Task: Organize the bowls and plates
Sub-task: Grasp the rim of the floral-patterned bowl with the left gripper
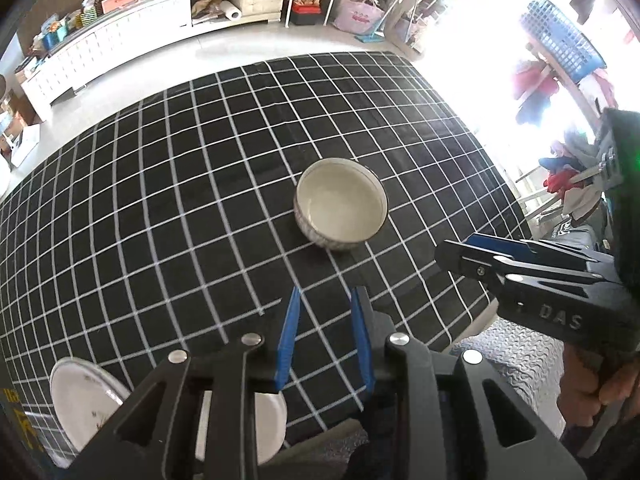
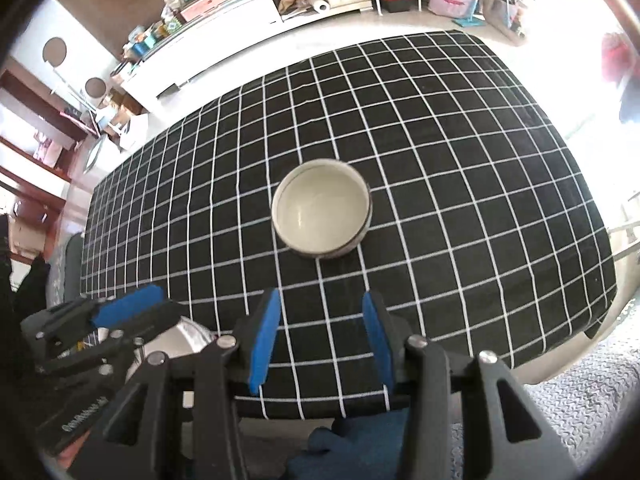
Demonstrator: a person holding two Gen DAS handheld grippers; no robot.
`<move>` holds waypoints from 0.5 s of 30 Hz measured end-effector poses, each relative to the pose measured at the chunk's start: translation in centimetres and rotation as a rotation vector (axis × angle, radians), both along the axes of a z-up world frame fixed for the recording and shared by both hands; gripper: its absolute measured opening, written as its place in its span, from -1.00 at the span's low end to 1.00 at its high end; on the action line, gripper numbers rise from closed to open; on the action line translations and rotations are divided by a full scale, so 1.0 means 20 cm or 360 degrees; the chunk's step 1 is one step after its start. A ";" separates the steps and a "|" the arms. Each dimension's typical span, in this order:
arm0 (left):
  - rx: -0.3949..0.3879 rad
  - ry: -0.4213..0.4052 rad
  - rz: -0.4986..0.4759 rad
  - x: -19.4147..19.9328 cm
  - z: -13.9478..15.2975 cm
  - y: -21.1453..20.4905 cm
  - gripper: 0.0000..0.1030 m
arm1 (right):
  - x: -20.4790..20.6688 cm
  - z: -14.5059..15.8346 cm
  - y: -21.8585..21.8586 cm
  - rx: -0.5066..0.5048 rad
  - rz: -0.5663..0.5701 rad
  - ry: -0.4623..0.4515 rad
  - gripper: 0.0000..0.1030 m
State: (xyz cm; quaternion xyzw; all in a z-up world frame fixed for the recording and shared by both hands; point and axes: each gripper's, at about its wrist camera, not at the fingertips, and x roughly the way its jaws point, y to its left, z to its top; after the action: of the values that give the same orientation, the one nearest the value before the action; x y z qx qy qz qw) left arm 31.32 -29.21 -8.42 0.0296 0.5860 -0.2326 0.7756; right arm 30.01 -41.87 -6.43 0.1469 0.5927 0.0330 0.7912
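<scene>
A cream bowl (image 1: 341, 205) with a speckled outside stands upright and empty on the black grid tablecloth (image 1: 200, 184); it also shows in the right wrist view (image 2: 321, 213). A white plate (image 1: 86, 404) lies at the table's near left edge, partly hidden under my left gripper. My left gripper (image 1: 326, 300) is open and empty, short of the bowl. My right gripper (image 2: 320, 308) is open and empty, also short of the bowl. The right gripper shows in the left wrist view (image 1: 516, 268), and the left gripper in the right wrist view (image 2: 104, 320) over the plate (image 2: 188, 336).
The tablecloth (image 2: 460, 160) covers the whole table. A long white cabinet (image 1: 120, 40) with clutter stands behind it. A blue basket (image 1: 560, 36) and hanging clothes are at the right. A grey textured mat (image 2: 580, 412) lies by the near right edge.
</scene>
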 end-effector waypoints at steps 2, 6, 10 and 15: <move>-0.0008 0.0023 0.0018 0.06 -0.03 -0.03 -0.53 | 0.05 -0.02 -0.03 0.0006 -0.0013 -0.0005 -0.07; -0.0008 0.0072 0.0068 0.19 -0.11 -0.09 -0.53 | 0.15 -0.09 -0.09 0.0015 -0.0014 0.0038 -0.07; -0.0020 0.0094 0.0090 0.31 -0.19 -0.12 -0.53 | 0.26 -0.19 -0.13 -0.0004 -0.0021 0.0090 -0.07; 0.0034 0.0139 0.0103 0.41 -0.32 -0.16 -0.53 | 0.36 -0.29 -0.16 0.0011 0.0005 0.0129 -0.08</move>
State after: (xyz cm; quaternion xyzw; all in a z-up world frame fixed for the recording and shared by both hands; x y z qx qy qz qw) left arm 39.49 -32.42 -14.83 0.0088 0.6224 -0.2021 0.7561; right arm 37.19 -45.01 -12.20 0.1498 0.6244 0.0303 0.7660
